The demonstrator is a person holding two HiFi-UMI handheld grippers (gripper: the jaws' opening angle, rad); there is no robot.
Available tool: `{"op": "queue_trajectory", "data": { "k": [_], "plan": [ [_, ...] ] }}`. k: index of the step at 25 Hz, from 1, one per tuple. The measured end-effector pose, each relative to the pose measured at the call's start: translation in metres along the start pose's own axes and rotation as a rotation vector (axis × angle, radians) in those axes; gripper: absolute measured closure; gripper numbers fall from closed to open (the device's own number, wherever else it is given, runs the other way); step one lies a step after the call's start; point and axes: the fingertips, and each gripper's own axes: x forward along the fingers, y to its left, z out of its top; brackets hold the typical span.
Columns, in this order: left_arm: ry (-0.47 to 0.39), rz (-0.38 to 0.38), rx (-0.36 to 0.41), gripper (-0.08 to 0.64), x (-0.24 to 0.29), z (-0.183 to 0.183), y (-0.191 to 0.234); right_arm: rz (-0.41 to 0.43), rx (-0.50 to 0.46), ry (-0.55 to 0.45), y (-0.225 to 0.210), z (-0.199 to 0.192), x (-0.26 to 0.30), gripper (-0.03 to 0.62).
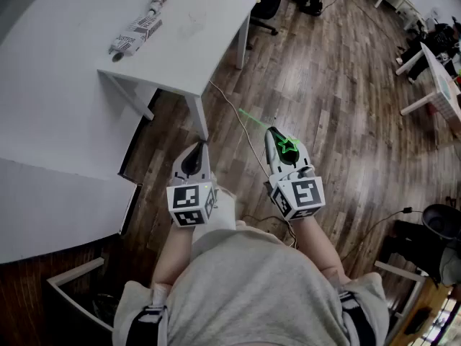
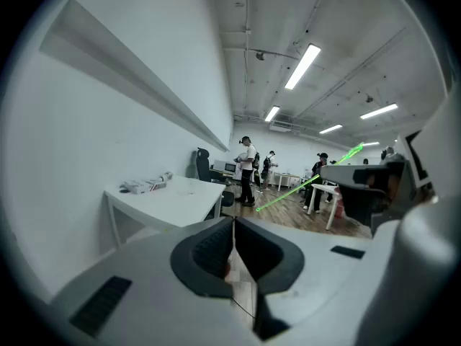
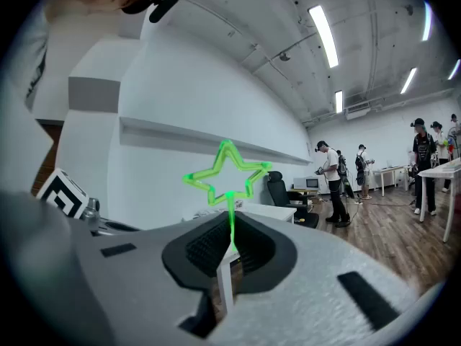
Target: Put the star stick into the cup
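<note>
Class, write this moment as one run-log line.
right claw: shut on star stick | left claw: shut, empty | white table: ahead-left, apart

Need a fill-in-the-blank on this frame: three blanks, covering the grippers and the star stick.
1. The right gripper is shut on the star stick, which is ___ in colour.
2. The left gripper, jaws together, holds ___.
3. Both grippers hang above a ___ floor.
Missing words: green; nothing; wooden.
</note>
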Motion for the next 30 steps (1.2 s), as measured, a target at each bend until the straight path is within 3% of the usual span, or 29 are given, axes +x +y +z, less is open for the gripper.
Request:
{"op": "queue_trajectory", "data": {
  "k": [7, 13, 30],
  "plan": [
    [0.011, 0.021, 0.001, 0.549, -0.085, -0.024, -0.039, 0.016, 0.020, 0.016, 0.024, -0.009, -0.088, 0.580],
    [-0.021, 0.052, 0.006, 0.549, -0.119, -0.020, -0.042, 0.059, 0.018, 0.001, 0.044, -0.002, -0.114, 0.580],
    [-0.057, 0.083, -0.009, 0.549, -0.125, -0.013, -0.046, 0.093, 0.024, -0.011, 0.043, 0.001, -0.119, 0.578]
  ]
}}
